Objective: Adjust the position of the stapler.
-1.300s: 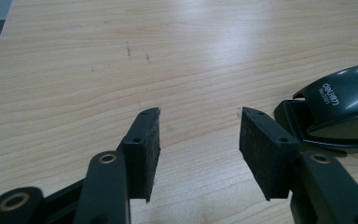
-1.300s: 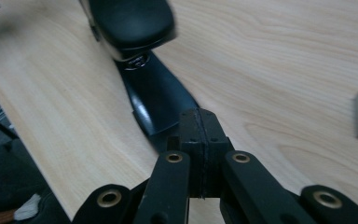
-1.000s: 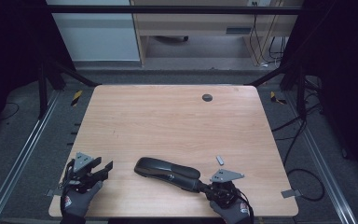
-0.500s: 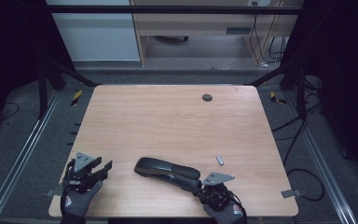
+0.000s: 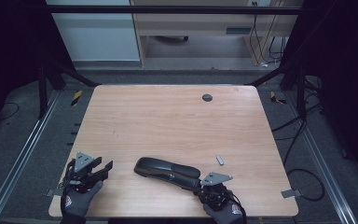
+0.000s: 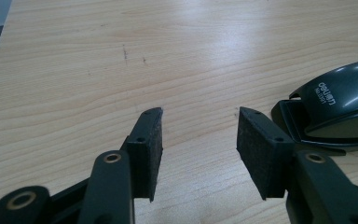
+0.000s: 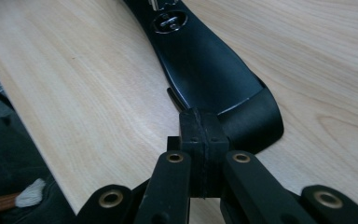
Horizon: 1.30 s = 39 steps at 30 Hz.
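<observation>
The long black plastic stapler (image 5: 168, 171) is lying on the wooden worktop (image 5: 168, 121); the right gripper (image 7: 200, 140), jaws closed together, is touching its rear end, while the left gripper (image 6: 199, 140), jaws just opening with nothing between them, is sitting just beside its front.

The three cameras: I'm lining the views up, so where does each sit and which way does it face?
High view: above the near table edge, looking forward and down on the wooden table; both gloved hands enter below.
Left gripper view: rides the left gripper, looking along open fingers at bare wood.
Right gripper view: rides the right gripper, fingers shut beside the black plastic stapler.
All share the stapler.
</observation>
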### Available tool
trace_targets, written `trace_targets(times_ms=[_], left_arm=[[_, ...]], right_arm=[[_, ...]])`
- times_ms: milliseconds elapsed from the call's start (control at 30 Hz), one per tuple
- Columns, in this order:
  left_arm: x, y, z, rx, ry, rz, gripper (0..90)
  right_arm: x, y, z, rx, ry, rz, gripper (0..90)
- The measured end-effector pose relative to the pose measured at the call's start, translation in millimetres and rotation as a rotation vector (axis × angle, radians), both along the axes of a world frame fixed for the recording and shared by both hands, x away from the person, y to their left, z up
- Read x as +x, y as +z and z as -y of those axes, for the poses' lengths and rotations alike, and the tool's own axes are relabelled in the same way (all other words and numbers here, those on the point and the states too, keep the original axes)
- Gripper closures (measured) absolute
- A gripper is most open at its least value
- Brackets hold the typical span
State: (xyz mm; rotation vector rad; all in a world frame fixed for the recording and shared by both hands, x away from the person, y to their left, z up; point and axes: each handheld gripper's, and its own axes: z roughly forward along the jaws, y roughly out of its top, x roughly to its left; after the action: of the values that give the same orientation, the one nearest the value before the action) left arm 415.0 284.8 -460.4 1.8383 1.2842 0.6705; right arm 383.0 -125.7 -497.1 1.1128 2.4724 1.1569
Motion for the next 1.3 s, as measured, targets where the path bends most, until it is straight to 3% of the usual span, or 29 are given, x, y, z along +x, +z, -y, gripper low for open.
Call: trace_targets(times_ms=[867,1100,1167,1300], left_arm=[[0.7,0.9,3.0,0.007,-0.019,0.006,49.8],[0.0,1.1,3.0,0.004,-0.018,0.008,49.8],[0.0,1.1,3.3,0.005,-0.018,0.009,49.8],[0.1,1.5,3.4,0.014,-0.023,0.010,49.8]], right_arm=[[29.5,1.1,13.9,-0.017,-0.136,0.035,90.0],[22.7,5.5,9.4,0.017,-0.098,0.032,90.0],[21.6,4.2,6.0,0.013,-0.077,0.036,90.0],[24.0,-0.1,5.1,-0.007,-0.085,0.022,90.0]])
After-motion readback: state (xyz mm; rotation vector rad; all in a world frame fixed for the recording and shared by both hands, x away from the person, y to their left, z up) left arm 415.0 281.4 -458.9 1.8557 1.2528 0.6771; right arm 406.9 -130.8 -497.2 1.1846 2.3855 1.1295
